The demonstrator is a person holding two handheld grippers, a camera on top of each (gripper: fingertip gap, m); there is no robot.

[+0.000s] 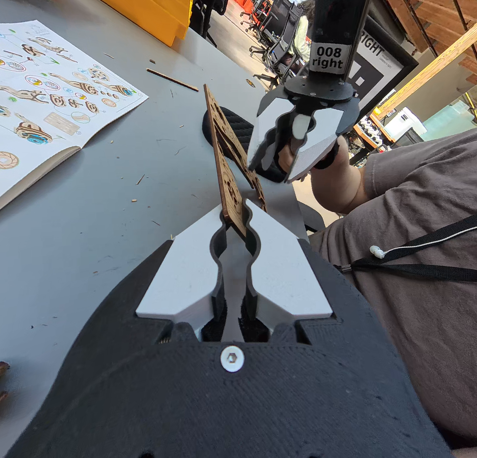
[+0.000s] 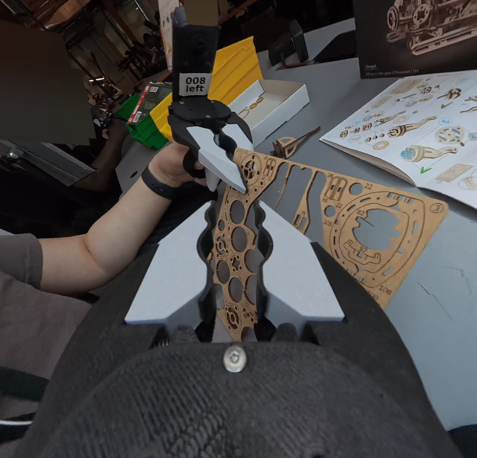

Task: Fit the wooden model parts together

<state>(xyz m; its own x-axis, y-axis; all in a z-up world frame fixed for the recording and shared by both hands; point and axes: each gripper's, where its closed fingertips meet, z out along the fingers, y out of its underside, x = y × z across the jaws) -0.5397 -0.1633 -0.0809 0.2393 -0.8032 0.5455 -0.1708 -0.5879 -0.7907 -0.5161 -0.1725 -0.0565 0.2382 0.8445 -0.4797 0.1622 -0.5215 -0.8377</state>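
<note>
A thin laser-cut wooden sheet (image 2: 423,213) with several punched-out holes and parts still in it is held tilted above the grey table (image 2: 438,303). In the left wrist view the wooden sheet (image 1: 231,187) shows nearly edge-on. My left gripper (image 1: 235,208) is shut on its near edge; in the right wrist view the left gripper (image 2: 240,187) pinches the sheet's upper left corner. My right gripper (image 2: 235,205) is open and empty, its fingers straddling my view of the sheet's left strip. In the left wrist view the right gripper (image 1: 269,173) hovers just right of the sheet.
An open instruction booklet (image 2: 413,136) lies to the right, the kit box (image 2: 413,25) behind it. A small wooden sub-assembly (image 2: 286,145), a white box (image 2: 278,97), and yellow (image 2: 237,66) and green bins (image 2: 144,131) stand farther back. A black mat (image 1: 240,128) and a wood strip (image 1: 171,79) lie on the table. About 15 cm separates my left fingertips from the small wooden sub-assembly (image 2: 286,145).
</note>
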